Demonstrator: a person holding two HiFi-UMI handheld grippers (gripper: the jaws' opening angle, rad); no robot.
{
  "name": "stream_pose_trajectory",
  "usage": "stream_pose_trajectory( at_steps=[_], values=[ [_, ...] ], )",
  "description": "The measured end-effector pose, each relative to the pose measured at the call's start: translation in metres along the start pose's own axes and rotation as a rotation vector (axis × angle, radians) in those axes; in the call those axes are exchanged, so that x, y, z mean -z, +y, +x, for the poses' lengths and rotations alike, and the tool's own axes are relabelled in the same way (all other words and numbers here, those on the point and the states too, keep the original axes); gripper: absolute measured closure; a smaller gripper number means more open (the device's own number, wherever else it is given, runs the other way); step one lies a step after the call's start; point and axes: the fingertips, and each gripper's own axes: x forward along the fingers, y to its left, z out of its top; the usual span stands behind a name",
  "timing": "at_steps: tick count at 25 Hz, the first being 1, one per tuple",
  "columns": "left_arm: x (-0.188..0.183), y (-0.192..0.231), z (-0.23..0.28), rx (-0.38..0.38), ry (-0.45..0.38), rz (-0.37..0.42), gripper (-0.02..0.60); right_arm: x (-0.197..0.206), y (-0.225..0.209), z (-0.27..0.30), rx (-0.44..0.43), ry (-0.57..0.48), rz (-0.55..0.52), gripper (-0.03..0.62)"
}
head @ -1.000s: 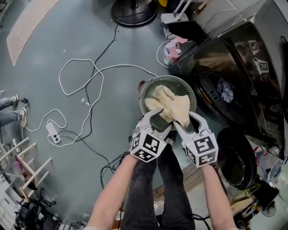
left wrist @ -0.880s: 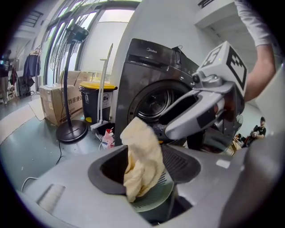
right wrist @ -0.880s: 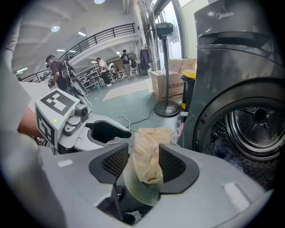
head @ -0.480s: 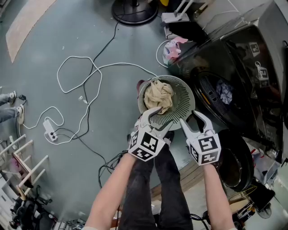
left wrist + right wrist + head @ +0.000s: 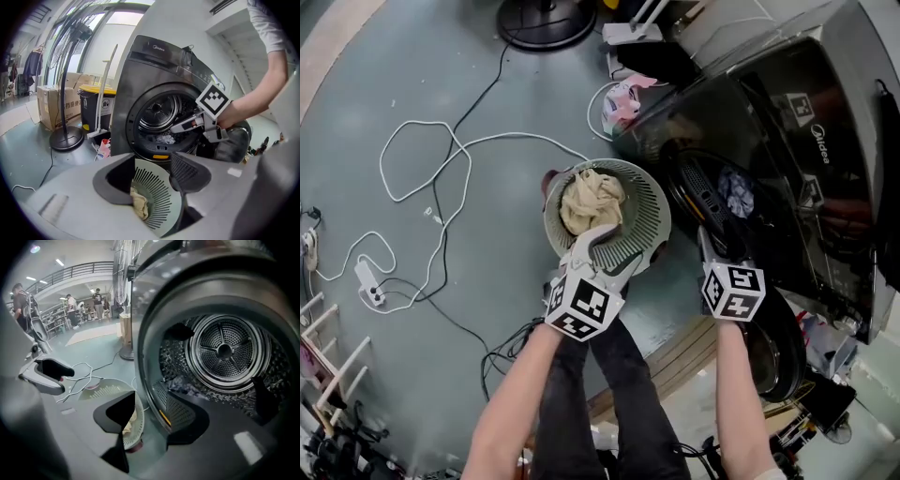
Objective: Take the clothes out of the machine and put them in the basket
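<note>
A pale green slotted basket (image 5: 649, 214) stands on the floor with a cream cloth (image 5: 589, 201) lying in it. My left gripper (image 5: 619, 246) hovers over the basket's near rim, open and empty; its own view shows the basket (image 5: 161, 199) and the cloth (image 5: 139, 205) between its jaws. My right gripper (image 5: 720, 242) is at the dark washing machine's (image 5: 787, 159) round opening, open and empty. Blue-and-white clothes (image 5: 184, 386) lie at the front of the drum (image 5: 225, 351), ahead of the right gripper (image 5: 150, 416). They also show in the head view as bluish clothes (image 5: 735, 187).
The machine's round door (image 5: 776, 349) hangs open by my right arm. White cables (image 5: 441, 155) and a power strip (image 5: 367, 275) lie on the floor to the left. A fan base (image 5: 539, 19) and a pink-and-white bag (image 5: 621, 97) sit beyond the basket.
The cream cloth that hung across both grippers has dropped into the basket. My right gripper has swung right, from the basket to the machine's opening. The left gripper has shifted only slightly.
</note>
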Motion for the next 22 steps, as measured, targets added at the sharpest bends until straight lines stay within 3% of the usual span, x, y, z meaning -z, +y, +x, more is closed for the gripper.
stream_pose_trajectory(
  at_steps=[8, 14, 22],
  values=[
    [-0.013, -0.017, 0.086, -0.011, -0.127, 0.002, 0.29, 0.057, -0.103, 0.05, 0.207, 0.041, 0.013, 0.404],
    [-0.016, -0.04, 0.148, 0.025, -0.208, -0.056, 0.291, 0.09, -0.166, 0.093, 0.242, 0.077, 0.049, 0.401],
    [0.002, -0.038, 0.177, 0.036, -0.224, -0.083, 0.29, 0.124, -0.206, 0.142, 0.231, 0.111, 0.242, 0.163]
  ],
)
